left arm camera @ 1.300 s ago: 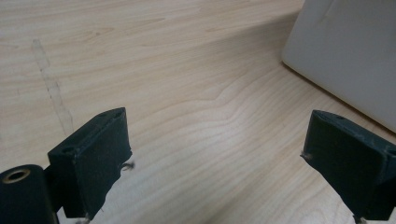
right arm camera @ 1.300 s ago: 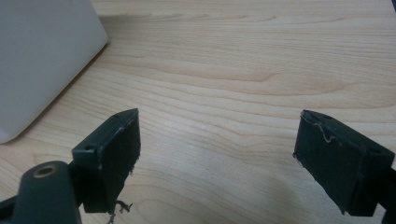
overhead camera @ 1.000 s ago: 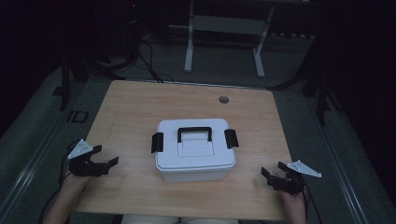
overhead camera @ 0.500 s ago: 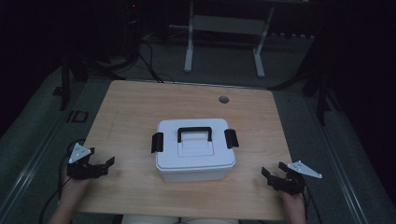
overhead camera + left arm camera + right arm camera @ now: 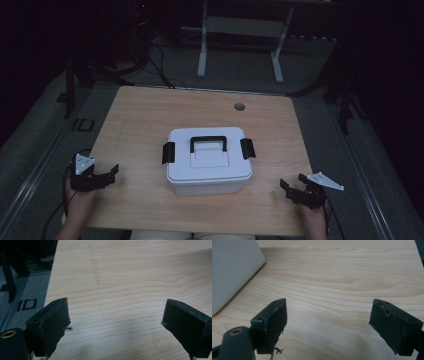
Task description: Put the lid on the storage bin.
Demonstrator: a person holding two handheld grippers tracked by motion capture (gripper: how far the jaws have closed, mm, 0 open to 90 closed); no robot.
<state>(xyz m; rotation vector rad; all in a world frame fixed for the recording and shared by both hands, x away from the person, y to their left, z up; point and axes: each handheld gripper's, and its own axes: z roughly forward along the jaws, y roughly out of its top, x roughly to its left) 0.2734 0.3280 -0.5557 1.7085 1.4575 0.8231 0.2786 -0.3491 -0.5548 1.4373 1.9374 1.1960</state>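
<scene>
Looking down from the high view, you have nothing begun yet on the white storage box (image 5: 209, 161): it sits near the middle of the tabletop (image 5: 150, 115), lid on, black carry handle (image 5: 208, 144) lying flat, and both black side latches (image 5: 168, 152) appear closed against the lid. Your left gripper (image 5: 102, 176) rests at the left edge toward the near corner, your right gripper (image 5: 292, 190) near the near right corner; both are well apart from the box, jaws spread and empty. A round cable hole (image 5: 240, 106) lies toward the far edge, out of the way; nothing blocks either side latch.

In the left gripper view, the jaws stand wide over bare wood beside the table's left edge.

In the right gripper view, the jaws gape too, with a wall of the box (image 5: 232, 270) off at the upper left. Judging from this, everything is left: reach, unlatch, open.
</scene>
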